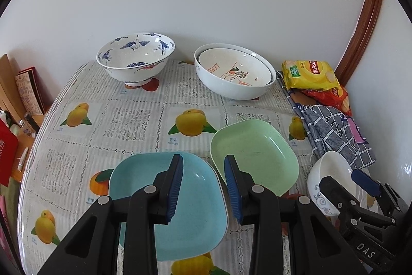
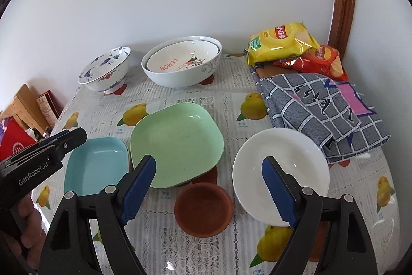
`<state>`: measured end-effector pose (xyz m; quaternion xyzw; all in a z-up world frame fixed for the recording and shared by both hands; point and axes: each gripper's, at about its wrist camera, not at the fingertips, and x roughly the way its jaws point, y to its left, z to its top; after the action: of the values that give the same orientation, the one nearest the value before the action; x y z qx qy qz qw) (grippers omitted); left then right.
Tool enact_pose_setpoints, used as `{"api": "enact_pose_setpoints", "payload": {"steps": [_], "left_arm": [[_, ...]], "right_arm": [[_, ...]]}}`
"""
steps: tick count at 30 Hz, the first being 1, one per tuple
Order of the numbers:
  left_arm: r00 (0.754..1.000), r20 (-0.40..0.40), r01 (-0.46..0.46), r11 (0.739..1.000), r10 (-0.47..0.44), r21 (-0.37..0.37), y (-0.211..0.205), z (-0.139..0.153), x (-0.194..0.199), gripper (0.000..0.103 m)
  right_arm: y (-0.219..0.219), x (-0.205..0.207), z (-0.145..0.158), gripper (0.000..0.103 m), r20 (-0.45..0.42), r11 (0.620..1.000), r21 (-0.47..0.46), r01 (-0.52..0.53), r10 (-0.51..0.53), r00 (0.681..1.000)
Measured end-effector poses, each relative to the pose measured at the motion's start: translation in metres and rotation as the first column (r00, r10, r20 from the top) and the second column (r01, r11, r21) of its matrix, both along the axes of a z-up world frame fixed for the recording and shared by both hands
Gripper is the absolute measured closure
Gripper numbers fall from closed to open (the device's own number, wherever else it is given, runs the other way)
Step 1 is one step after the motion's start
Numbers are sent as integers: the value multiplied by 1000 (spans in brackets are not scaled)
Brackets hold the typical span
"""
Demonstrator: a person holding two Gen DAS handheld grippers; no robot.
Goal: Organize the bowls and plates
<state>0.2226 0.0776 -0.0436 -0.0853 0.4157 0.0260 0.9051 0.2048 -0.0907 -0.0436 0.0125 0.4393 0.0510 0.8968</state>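
A: What are the 2 grippers doing?
B: The left gripper point(image 1: 203, 187) is spread above the blue plate point(image 1: 195, 208); the right gripper point(image 2: 208, 190) is spread, empty, over a brown dish point(image 2: 203, 208).
A: Other dishes?
B: The green plate point(image 2: 177, 141) lies just beside the blue plate.

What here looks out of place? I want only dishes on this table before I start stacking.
Two chip bags, a yellow one lying on a red one, and a folded checked cloth sit at the table's far right corner, beside the white bowl. Nothing looks spilled or broken; every dish stands upright.
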Motion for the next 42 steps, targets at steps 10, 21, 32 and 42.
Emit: {"api": "enact_pose_setpoints", "payload": {"steps": [10,21,32,42], "left_arm": [[999,-51,-21,998,18,-53,16,-21,24,71],[995,-85,38,998,-42,-44,-1,-41,59,71],[987,-140,79,997,-80,-10,-16,-62,98,71],[979,-187,80,996,-84,-28,-14,-81,115,71]], "right_arm": [[4,23,-2,19,13,999,-6,-33,33,999],[8,53,-25,41,-35,994,-88,-58,55,998],[13,84,-52,55,-89,990,-129,-63,52,995],[19,102,-70,59,-140,986,-139,-87,67,988]]}}
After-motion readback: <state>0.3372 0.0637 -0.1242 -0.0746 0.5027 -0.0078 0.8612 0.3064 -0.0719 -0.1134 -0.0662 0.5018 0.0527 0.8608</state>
